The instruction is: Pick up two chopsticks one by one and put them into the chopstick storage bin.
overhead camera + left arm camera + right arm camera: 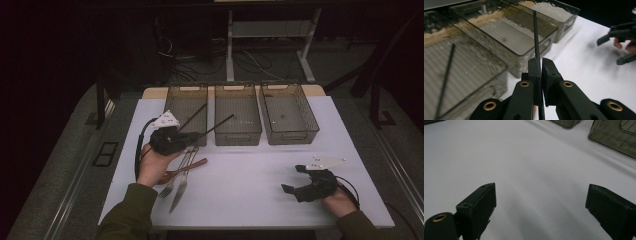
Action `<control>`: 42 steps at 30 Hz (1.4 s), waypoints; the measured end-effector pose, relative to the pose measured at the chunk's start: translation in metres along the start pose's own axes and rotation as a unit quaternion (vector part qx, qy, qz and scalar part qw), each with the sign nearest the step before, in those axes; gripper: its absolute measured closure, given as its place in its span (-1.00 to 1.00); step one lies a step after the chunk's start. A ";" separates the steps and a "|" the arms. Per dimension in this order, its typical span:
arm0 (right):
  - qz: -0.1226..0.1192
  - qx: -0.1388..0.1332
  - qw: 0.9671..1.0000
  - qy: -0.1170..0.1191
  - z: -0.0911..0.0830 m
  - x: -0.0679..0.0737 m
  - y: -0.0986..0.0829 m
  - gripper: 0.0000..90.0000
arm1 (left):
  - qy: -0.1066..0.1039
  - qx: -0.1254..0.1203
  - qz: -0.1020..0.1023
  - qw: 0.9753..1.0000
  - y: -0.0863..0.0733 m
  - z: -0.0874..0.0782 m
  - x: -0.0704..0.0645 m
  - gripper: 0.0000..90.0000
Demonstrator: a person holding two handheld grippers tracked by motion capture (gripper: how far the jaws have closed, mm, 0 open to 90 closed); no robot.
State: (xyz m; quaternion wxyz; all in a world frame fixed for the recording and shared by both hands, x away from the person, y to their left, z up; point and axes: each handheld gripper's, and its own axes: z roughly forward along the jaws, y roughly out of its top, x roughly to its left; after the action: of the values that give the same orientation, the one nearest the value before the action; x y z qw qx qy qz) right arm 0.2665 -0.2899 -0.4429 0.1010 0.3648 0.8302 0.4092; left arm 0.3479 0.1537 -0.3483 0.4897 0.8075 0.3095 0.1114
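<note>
My left gripper (pixel 194 137) (pixel 540 62) is shut on a thin black rod (pixel 217 124) (pixel 535 35), which points over the front of the middle grey bin (pixel 237 135) (pixel 534 53). A second black rod (pixel 192 117) (pixel 446 77) lies in the left bin (pixel 186 89) (pixel 499 65). At the front right of the white table (pixel 250 180), my right gripper (pixel 292 179) (pixel 541 192) stands open with nothing between its jaws; it also appears in the left gripper view (pixel 619 37).
A fork (pixel 170 186), a knife (pixel 180 190) and a brown-handled spoon (pixel 192 164) lie together below my left hand. A third grey bin (pixel 302 131) (pixel 614 137) stands at the back right. Table legs and cables lie beyond the table.
</note>
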 end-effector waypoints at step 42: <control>0.003 -0.003 1.000 -0.003 -0.001 -0.001 0.000 -0.80 | 0.142 0.070 -0.088 0.984 0.010 0.044 0.104 0.90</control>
State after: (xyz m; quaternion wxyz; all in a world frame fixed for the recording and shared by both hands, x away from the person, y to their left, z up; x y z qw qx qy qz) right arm 0.2669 -0.2916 -0.4424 0.1032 0.3677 0.8276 0.4114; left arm 0.4547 0.1821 -0.3740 0.3911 0.7854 0.4524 0.1598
